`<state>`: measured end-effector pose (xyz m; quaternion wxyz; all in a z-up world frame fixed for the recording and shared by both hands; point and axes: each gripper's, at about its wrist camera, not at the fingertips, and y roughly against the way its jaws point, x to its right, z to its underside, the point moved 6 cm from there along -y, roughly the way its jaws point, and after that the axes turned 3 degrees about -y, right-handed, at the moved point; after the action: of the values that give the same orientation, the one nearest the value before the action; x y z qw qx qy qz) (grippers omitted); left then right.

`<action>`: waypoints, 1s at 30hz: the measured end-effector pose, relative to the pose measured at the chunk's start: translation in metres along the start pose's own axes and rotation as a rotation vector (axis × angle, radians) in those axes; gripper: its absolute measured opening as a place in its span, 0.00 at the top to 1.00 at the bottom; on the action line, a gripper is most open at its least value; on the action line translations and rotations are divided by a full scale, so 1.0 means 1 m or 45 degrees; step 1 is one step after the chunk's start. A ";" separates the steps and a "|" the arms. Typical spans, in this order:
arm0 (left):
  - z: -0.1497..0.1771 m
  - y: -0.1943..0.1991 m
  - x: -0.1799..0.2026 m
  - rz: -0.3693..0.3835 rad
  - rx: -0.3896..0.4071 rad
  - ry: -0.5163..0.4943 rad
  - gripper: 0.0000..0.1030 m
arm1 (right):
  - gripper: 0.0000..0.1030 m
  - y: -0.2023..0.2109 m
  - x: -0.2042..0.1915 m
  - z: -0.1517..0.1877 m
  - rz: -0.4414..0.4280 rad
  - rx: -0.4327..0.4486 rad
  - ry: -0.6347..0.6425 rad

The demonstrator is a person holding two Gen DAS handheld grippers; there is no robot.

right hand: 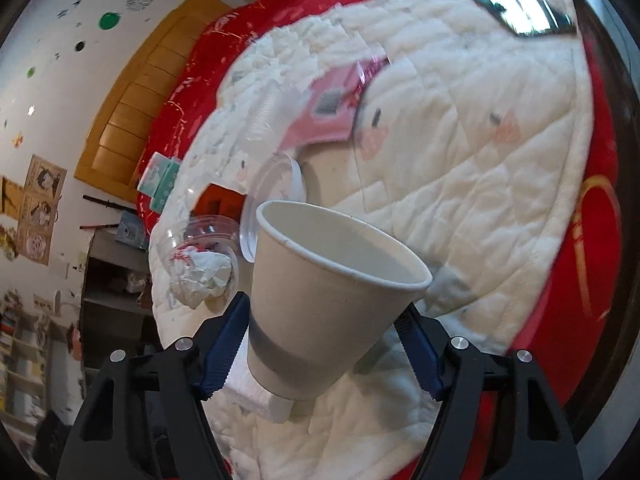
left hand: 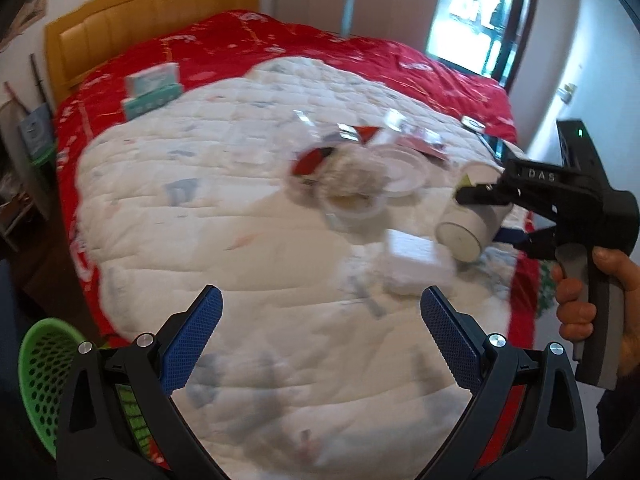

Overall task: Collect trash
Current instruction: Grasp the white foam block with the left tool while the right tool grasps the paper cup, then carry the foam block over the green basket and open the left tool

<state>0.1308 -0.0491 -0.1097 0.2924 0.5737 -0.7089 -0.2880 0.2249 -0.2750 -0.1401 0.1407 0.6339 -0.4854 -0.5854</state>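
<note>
A white paper cup [right hand: 332, 300] sits between the blue pads of my right gripper [right hand: 324, 308], which is shut on it. In the left wrist view the same cup [left hand: 468, 228] is tilted, base toward me, just above the white quilt [left hand: 240, 240], in the right gripper [left hand: 480, 216], whose handle a hand holds. My left gripper [left hand: 320, 292] stands open and empty over the quilt. Other litter lies on the quilt: a clear tub with crumpled tissue [left hand: 352, 184] [right hand: 204, 268], a clear lid [left hand: 404, 168] [right hand: 276, 200], a white foam block [left hand: 412, 260] [right hand: 256, 392] and red wrappers [left hand: 312, 160].
A green perforated basket [left hand: 44, 380] stands off the bed at lower left. A teal tissue pack [left hand: 152, 88] rests near the wooden headboard [left hand: 140, 12]. A pink packet [right hand: 332, 108] and a phone [right hand: 520, 8] lie farther up the bed. Shelves [right hand: 112, 280] line the wall.
</note>
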 end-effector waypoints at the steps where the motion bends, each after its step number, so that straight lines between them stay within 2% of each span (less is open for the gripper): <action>1: 0.000 -0.003 0.005 0.013 -0.006 -0.012 0.05 | 0.32 0.002 0.000 -0.003 0.009 0.017 0.024; 7: -0.006 -0.034 0.048 0.075 -0.073 -0.140 0.05 | 0.32 0.034 -0.006 -0.004 0.091 0.131 0.202; 11: -0.009 -0.053 0.061 0.085 -0.118 -0.179 0.06 | 0.32 0.050 -0.002 -0.004 0.136 0.191 0.270; 14: -0.009 -0.065 0.066 0.090 -0.152 -0.191 0.11 | 0.32 0.057 0.001 -0.002 0.159 0.217 0.297; 17: -0.009 -0.072 0.070 0.105 -0.159 -0.205 0.27 | 0.32 0.061 0.002 0.000 0.169 0.228 0.312; 18: -0.008 -0.074 0.070 0.112 -0.161 -0.205 0.40 | 0.32 0.063 0.002 0.003 0.170 0.230 0.319; 21: -0.007 -0.067 0.066 0.143 -0.144 -0.166 0.40 | 0.32 0.067 -0.003 0.010 0.165 0.237 0.344; 24: -0.007 -0.052 0.058 0.131 -0.107 -0.145 0.40 | 0.32 0.071 -0.013 0.017 0.152 0.242 0.378; 30: -0.002 -0.003 0.015 0.088 -0.022 -0.016 0.40 | 0.32 0.074 -0.047 0.042 0.095 0.229 0.486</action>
<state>0.1317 -0.0646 -0.1098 0.3026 0.5446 -0.7275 -0.2873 0.1620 -0.2584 -0.0674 0.1946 0.7249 -0.5234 -0.4033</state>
